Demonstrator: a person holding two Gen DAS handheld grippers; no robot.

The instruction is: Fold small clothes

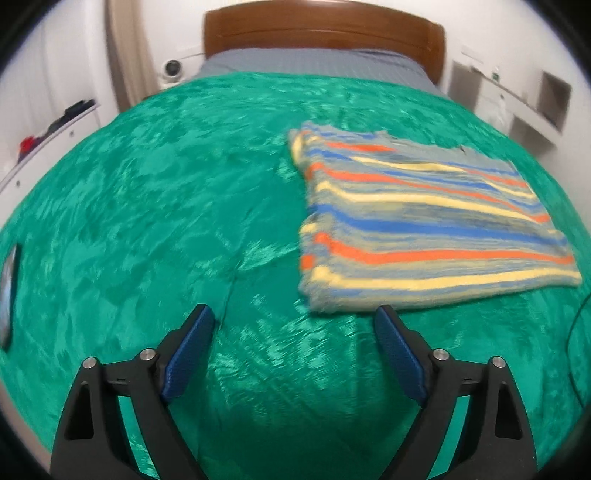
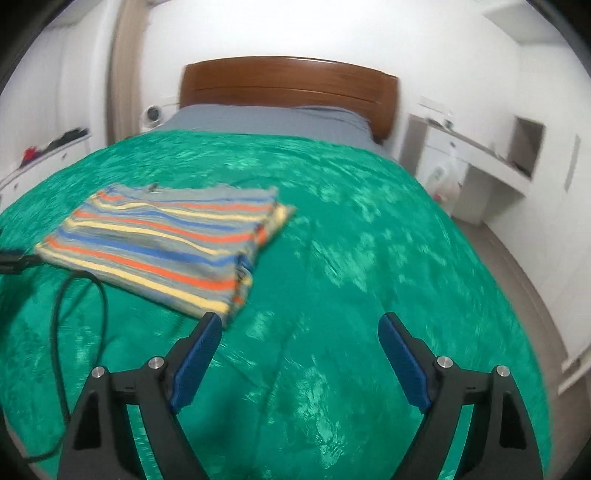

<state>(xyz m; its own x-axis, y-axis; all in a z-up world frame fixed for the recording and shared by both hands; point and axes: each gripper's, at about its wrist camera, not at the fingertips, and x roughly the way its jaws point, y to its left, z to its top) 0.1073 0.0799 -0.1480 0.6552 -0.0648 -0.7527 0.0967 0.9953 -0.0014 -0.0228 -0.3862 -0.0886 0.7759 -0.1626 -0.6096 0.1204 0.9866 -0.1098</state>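
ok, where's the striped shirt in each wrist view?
Left wrist: folded striped shirt sits right of centre on the green blanket, ahead and right of the open left gripper.
Right wrist: striped shirt sits left of centre, its near corner by the open right gripper.
Shared landmark: the wooden headboard, top centre in both.

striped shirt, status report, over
Left gripper and right gripper open, empty. Striped shirt folded flat on green blanket. Black cable beside it.

Left hand-held gripper (image 1: 294, 319) and right hand-held gripper (image 2: 300, 326) gape empty.
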